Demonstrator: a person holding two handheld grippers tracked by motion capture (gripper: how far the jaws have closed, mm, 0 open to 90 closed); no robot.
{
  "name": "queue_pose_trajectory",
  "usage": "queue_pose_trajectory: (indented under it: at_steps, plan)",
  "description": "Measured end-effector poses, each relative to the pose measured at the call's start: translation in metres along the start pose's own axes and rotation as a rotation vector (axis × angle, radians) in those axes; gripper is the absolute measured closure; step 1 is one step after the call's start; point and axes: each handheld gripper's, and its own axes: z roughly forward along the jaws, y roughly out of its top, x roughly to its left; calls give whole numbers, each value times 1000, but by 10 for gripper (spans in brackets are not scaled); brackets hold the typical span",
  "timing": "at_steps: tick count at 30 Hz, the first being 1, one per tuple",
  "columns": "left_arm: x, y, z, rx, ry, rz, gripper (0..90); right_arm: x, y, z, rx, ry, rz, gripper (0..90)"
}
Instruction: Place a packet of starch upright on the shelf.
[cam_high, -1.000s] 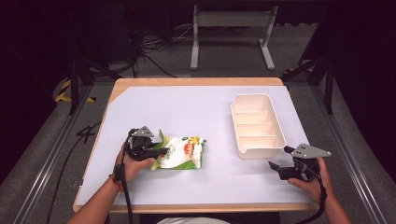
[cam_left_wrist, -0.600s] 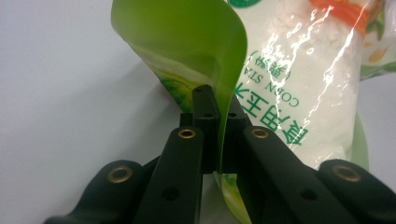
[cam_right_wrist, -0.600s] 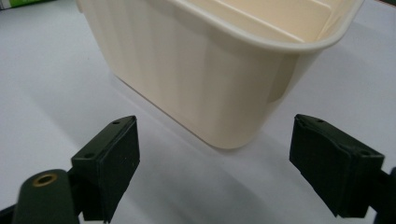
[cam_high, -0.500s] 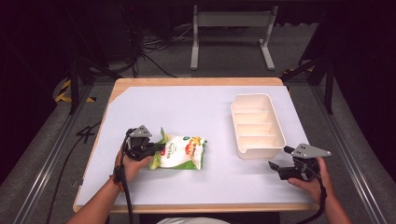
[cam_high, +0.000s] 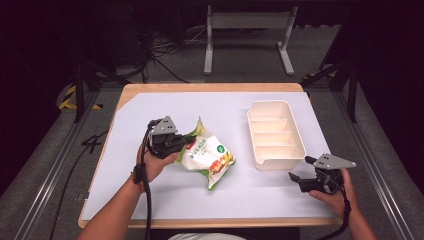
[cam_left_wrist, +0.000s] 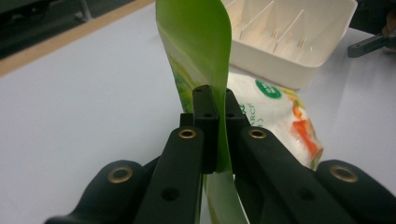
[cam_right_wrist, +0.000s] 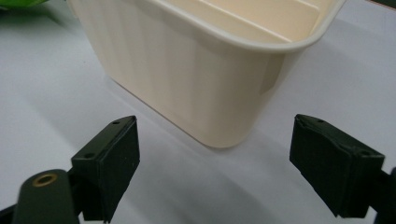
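Observation:
A green and white snack bag (cam_high: 207, 155) hangs tilted over the left half of the table, its lower corner near the mat. My left gripper (cam_high: 187, 142) is shut on the bag's upper left edge. In the left gripper view the two jaws (cam_left_wrist: 215, 100) pinch the green sealed edge (cam_left_wrist: 198, 42), and the printed body of the bag (cam_left_wrist: 280, 112) droops beyond them. A cream tray with dividers (cam_high: 275, 162) stands on the right half of the table. My right gripper (cam_high: 298, 167) rests open just in front of the tray's near right corner (cam_right_wrist: 187, 84), with nothing between its fingers (cam_right_wrist: 212, 135).
A white mat (cam_high: 165, 200) covers the wooden table. The tray (cam_left_wrist: 299, 70) lies just past the bag as the left gripper sees it. Dark floor, cables and a metal stand (cam_high: 247, 22) lie beyond the far edge.
My left gripper has risen with the bag, which lay flat on the mat before and now hangs tilted from its pinched edge. The right gripper has stayed put.

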Motion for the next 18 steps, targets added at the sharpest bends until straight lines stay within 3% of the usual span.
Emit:
queue_pose_trajectory:
  at_steps: [9, 12, 18]
  plan:
    - [-5, 28, -2, -29, 14, 63, 897, -1, 0, 0, -3, -8, 10, 153]
    - [-6, 34, 0, -18, 22, 86, 897, -1, 0, 0, -4, -7, 9, 153]
    - [-6, 48, 9, -10, -2, 126, 897, -1, 0, 0, -8, -12, 15, 153]
